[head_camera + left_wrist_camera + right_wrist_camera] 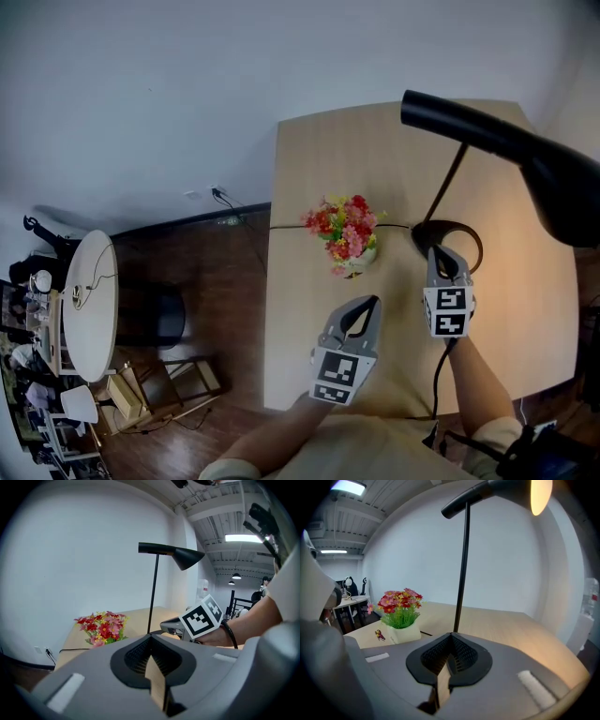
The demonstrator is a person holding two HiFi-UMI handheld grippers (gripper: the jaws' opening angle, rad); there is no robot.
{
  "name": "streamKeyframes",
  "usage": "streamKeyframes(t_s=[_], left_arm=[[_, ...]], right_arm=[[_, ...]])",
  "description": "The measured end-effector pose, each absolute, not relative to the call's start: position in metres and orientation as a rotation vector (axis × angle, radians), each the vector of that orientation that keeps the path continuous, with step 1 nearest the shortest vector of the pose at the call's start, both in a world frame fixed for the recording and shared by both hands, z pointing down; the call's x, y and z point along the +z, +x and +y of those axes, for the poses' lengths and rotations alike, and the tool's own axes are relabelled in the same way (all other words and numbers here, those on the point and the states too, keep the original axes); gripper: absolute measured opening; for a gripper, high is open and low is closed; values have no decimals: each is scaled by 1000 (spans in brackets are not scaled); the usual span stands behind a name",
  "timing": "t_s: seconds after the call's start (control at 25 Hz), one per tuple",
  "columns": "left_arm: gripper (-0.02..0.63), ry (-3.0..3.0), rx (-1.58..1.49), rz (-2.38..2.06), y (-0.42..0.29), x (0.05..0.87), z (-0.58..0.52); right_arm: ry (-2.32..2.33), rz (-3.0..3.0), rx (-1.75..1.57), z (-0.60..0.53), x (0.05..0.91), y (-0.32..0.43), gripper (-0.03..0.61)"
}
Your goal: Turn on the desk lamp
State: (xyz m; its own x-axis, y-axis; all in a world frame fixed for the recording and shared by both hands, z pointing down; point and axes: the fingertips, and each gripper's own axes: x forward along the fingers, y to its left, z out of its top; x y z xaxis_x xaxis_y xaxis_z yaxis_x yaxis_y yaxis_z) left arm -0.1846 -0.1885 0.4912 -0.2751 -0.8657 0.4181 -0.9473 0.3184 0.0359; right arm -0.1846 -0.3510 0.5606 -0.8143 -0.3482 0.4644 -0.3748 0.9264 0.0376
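The black desk lamp stands on the wooden table [309, 169], its head [497, 141] high at the right and its round base [461, 232] below. A warm glow lies on the tabletop at the right, and the shade [539, 491] shines in the right gripper view. My right gripper [441, 255] is shut, with its tips over the near side of the base, by the pole [463, 564]. My left gripper [373, 302] is shut and holds nothing; it hovers just in front of the flower pot [345, 230]. In the left gripper view the lamp [180, 555] rises behind the right gripper's marker cube [200, 617].
A black cord [281, 226] runs from the lamp base past the flowers and off the table's left edge toward a wall outlet [217, 193]. On the dark wood floor at the left stand a round white table [89, 305] and a black chair [169, 314].
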Motion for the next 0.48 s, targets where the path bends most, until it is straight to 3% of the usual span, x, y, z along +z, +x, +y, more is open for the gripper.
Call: streamKeyframes(t_s=[0.48], left_arm=[[-2, 1772, 207, -2176, -163, 474, -148]], right_arm=[[689, -2646, 71, -286, 503, -126, -2]])
